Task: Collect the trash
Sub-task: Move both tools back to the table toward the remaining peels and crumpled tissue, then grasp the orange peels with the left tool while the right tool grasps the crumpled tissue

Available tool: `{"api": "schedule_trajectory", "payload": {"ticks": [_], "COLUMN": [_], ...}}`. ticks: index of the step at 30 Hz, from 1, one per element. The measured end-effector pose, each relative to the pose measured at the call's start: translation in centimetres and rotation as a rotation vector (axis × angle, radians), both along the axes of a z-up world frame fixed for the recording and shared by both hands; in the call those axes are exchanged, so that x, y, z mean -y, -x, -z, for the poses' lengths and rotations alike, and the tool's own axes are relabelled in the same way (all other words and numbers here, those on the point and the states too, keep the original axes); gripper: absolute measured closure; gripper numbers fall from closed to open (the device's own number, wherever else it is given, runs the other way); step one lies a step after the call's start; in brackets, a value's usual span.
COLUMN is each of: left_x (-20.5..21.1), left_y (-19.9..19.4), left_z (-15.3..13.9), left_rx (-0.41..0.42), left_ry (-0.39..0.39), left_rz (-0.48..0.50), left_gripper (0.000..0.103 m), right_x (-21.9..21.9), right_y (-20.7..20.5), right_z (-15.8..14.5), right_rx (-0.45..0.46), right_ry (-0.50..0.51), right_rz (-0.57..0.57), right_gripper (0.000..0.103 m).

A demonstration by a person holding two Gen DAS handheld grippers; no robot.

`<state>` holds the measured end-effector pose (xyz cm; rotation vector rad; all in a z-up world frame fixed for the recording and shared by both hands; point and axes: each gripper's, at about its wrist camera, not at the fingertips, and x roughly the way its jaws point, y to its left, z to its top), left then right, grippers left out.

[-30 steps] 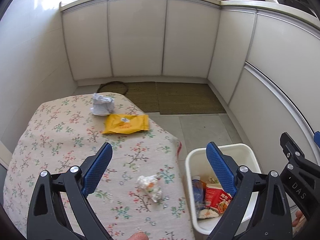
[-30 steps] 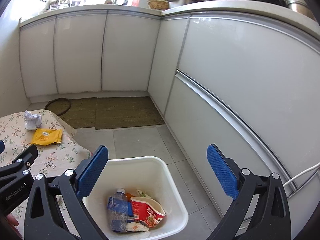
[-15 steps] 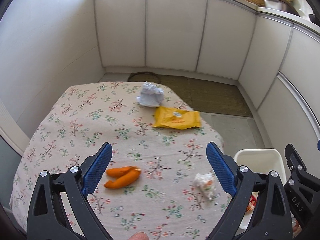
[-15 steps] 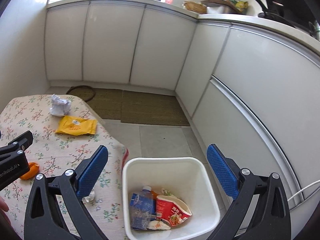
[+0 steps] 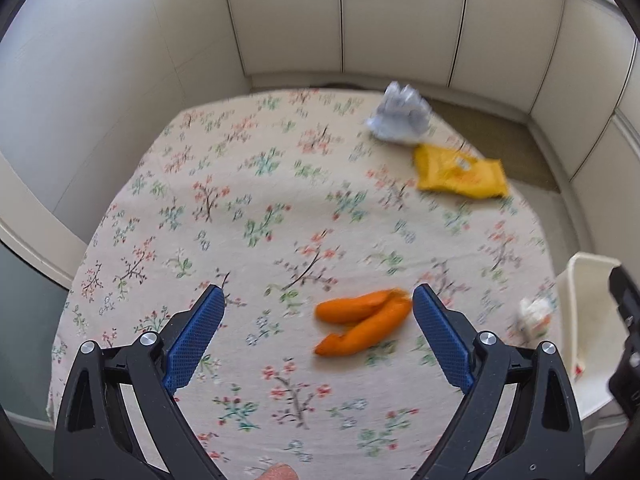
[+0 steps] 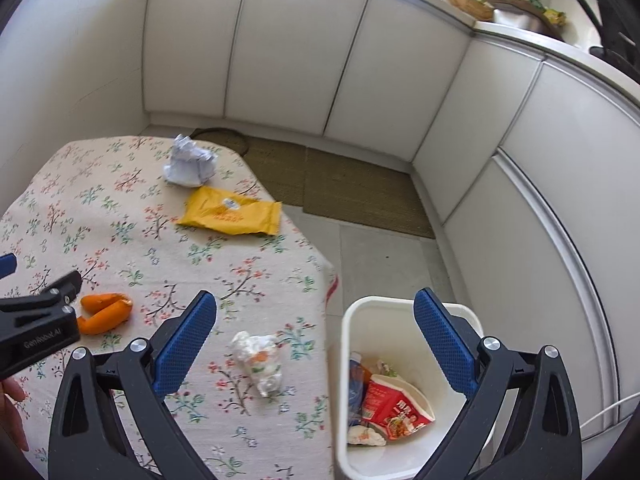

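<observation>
An orange peel (image 5: 362, 321) (image 6: 105, 312) lies on the floral tablecloth (image 5: 256, 216) (image 6: 120, 208), just inside the right finger of my open left gripper (image 5: 318, 334). Farther back rest a yellow wrapper (image 5: 460, 174) (image 6: 232, 216) and a crumpled white paper (image 5: 400, 118) (image 6: 188, 162). A small clear plastic wrapper (image 6: 258, 362) (image 5: 534, 316) sits near the table's right edge. My right gripper (image 6: 316, 344) is open and empty, hanging over that edge and the white bin (image 6: 404, 464) (image 5: 592, 280), which holds a red cup and a bottle.
White cabinets (image 6: 280, 48) curve round the back and right side. A brown mat (image 6: 360, 192) covers the floor behind the table. The left gripper's body (image 6: 36, 332) shows at the left in the right wrist view, with a hand below it.
Both grippers have swung left and forward over the table. The orange peel now sits nearer the left gripper's right finger, and the bin has slid to the right edge of the left wrist view.
</observation>
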<state>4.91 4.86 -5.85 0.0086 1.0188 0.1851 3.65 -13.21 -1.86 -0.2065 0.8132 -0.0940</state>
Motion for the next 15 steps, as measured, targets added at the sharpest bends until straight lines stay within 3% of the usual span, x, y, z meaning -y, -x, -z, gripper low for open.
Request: {"api": "schedule_trajectory", "payload": {"ticks": [8, 15], "left_x": [0.0, 1.6], "left_y": [-0.8, -2.0], "left_z": [5.5, 7.2], "left_rx": [-0.148, -0.113], "left_ry": [-0.048, -0.121], "left_rz": [0.200, 0.330], "left_gripper": [0.012, 0.012], "right_x": [-2.4, -1.9], "right_y": [-0.7, -1.5], "right_z": [1.4, 2.3], "right_rx": [-0.059, -0.100], "right_ry": [0.024, 0.040], "right_rz": [-0.039, -0.031], "right_gripper": [0.007, 0.007]}}
